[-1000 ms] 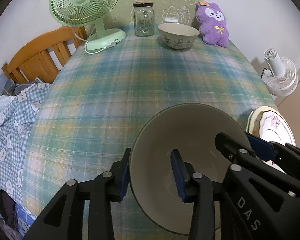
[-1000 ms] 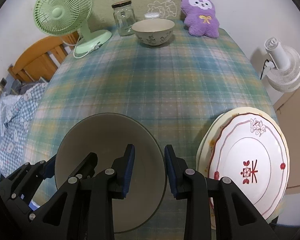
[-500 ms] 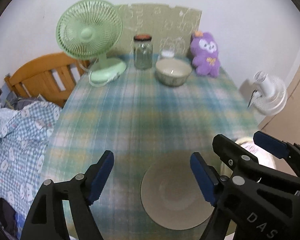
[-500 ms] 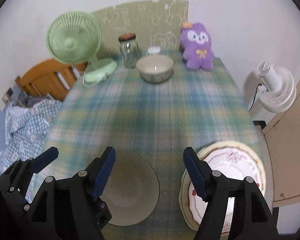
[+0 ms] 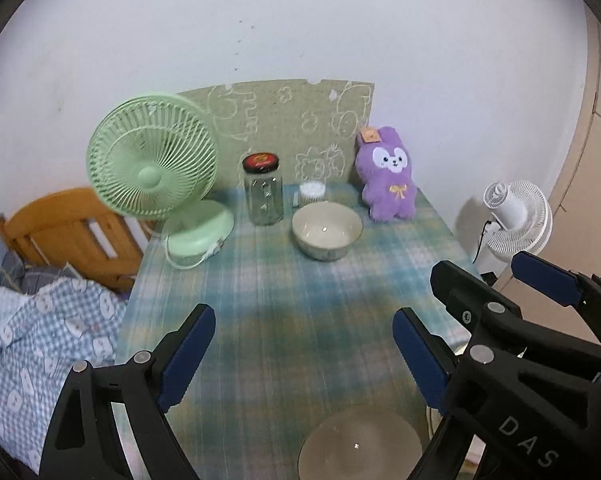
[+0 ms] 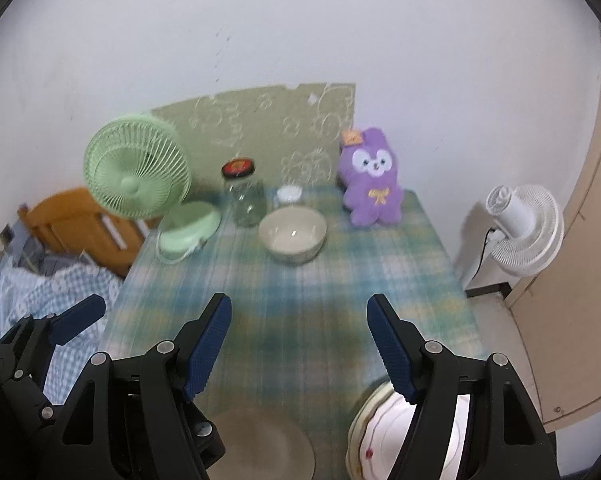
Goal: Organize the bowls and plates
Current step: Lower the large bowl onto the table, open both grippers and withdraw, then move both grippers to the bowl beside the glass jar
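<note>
Two bowls remain apart: a grey bowl [image 5: 360, 444] at the bottom centre of the left view, and a floral bowl [image 5: 327, 231] at upper centre beside the glass jar [image 5: 263, 190]. Both look like rigid, breakable, slippery ceramic, best pinched across the rim. The left gripper [image 5: 300, 352] is opening, empty; the right gripper [image 6: 298, 346] stands open, empty, above stacked plates [image 6: 374, 440] at lower right.

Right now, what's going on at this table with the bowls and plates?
A person holds two grippers above a checked tablecloth. Neither holds anything: the left gripper is opening with nothing between its pads, and the right gripper is open. A grey bowl sits on the near edge below them, beside stacked plates. A second bowl waits at the far end.
</note>
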{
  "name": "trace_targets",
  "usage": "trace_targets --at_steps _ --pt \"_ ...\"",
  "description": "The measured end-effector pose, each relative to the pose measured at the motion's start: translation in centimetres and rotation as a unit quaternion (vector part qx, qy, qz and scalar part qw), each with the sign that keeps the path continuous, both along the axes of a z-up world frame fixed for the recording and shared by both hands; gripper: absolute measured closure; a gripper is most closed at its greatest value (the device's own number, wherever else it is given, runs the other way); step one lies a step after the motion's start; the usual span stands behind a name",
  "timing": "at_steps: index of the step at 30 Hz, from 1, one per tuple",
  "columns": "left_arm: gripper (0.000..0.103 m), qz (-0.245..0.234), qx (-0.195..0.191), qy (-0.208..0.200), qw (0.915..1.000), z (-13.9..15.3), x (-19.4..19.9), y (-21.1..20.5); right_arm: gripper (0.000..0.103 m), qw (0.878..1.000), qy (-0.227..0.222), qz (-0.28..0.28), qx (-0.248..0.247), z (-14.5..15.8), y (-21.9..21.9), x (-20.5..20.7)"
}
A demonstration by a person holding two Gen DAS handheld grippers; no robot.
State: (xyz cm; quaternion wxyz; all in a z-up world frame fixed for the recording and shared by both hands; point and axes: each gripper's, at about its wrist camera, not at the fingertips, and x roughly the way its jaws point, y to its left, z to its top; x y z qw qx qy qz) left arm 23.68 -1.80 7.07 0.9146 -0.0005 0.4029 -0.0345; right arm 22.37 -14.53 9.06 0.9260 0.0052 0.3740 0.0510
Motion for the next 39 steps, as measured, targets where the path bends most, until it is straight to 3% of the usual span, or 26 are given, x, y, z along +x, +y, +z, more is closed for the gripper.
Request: trace_targets --at_steps 5,12,18,21,28,31,39 --pt "0.013 -0.007 -0.016 -0.008 0.9998 -0.1 2.6 -0.5 0.03 1.0 -0.002 0.003 -0.012 0.3 -0.5 2.8" --pt "0.014 0.026 -0.008 -0.003 0.9996 -1.6 7.3 -1.7 0.03 1.0 0.008 0.026 -0.014 -1.3 -1.6 9.0" --pt "0.015 0.064 0.007 -0.007 0.9979 -3.9 11.5 -2.5 0.03 0.999 0.015 0.043 -0.009 -3.8 -2.4 14.7" --pt "0.022 0.072 -0.002 0.001 0.9974 -5.4 13.5 -2.8 0.03 0.999 0.022 0.049 -0.012 -5.3 -2.4 17.1" --pt "0.022 0.089 0.007 0.011 0.9959 -9.0 17.6 -3.2 0.03 0.997 0.034 0.062 -0.006 -9.1 -2.3 21.7" --pt "0.023 0.097 0.014 0.014 0.9951 -10.3 19.1 -3.4 0.037 0.997 0.037 0.063 0.002 -10.6 -2.2 23.3" --pt "0.042 0.097 0.016 0.043 0.9943 -14.3 23.0 -3.3 0.047 0.996 0.065 0.06 0.011 -15.0 -1.6 27.1"
